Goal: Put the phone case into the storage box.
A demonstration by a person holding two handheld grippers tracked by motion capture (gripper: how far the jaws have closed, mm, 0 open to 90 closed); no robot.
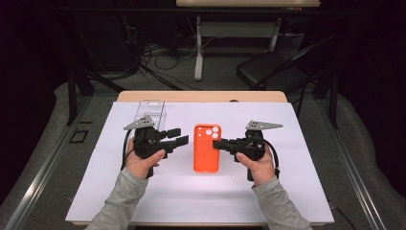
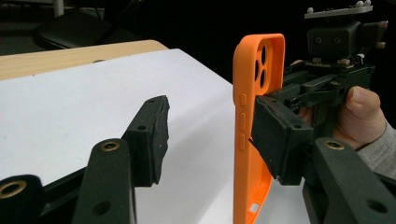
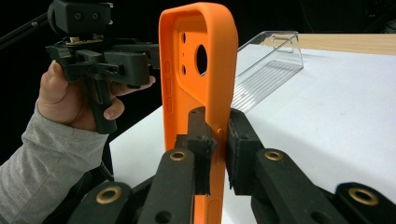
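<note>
Phone case (image 1: pixel 207 148): flat on the desk (image 1: pixel 306 191), between both claws.
Right claw (image 3: pixel 218 149): clamped on its edge.
Left claw (image 1: pixel 180 136): partly spread, apparently clear of it.

High view overhead facing forward, claw views close, sharing orange case (image 1: pixel 207 147)

The phone case (image 1: pixel 207 148) lies in the middle of the desk (image 1: pixel 191 201). The left tool (image 1: pixel 176 136) is just beside its left edge. The right tool (image 1: pixel 218 143) is on its right edge. The clear box (image 1: pixel 151 111) sits farther back, behind the left tool.
</note>
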